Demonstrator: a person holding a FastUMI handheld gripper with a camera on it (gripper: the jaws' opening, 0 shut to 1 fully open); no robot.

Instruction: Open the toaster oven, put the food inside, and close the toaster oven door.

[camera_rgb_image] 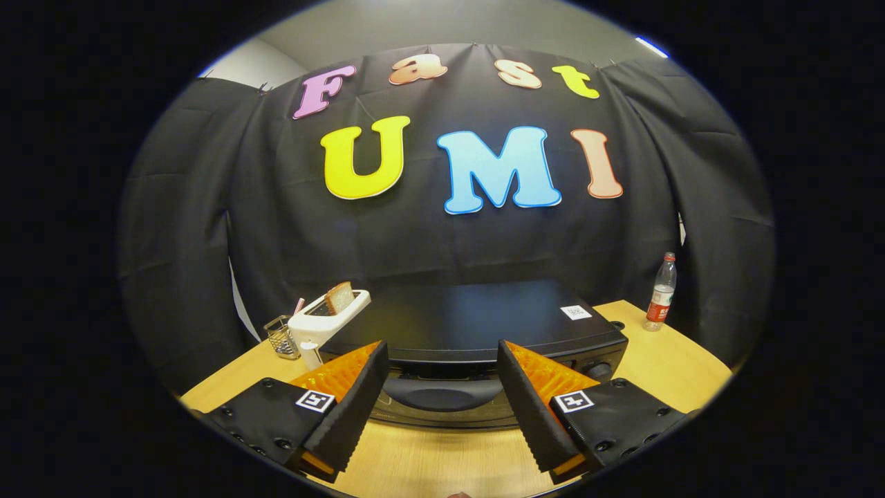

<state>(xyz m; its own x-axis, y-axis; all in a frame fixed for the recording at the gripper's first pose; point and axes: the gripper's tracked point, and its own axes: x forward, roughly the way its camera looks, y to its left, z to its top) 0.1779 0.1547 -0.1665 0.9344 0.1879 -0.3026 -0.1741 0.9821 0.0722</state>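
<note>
- Black and boxy, the metal toaster oven (477,325) sits on the light wooden table (657,366) just ahead of us, its door shut and its dark curved handle (442,394) facing us between the fingers.
- We hold the gripper (442,394) with its fingers spread wide, pinching nothing and touching nothing; the handle lies just beyond them.
- We judge the task barely begun: the door is not yet opened, and the loading and closing are left to do.
- To the left of the oven, a white pop-up toaster (325,321) stands with a brown slice of bread (339,297) upright in its slot; this is probably the food to move, though we cannot be sure.
- Further left of it sits a small wire mesh holder (280,337).
- Far right on the table stands a clear plastic bottle with a red label (661,294), well apart from the oven.
</note>
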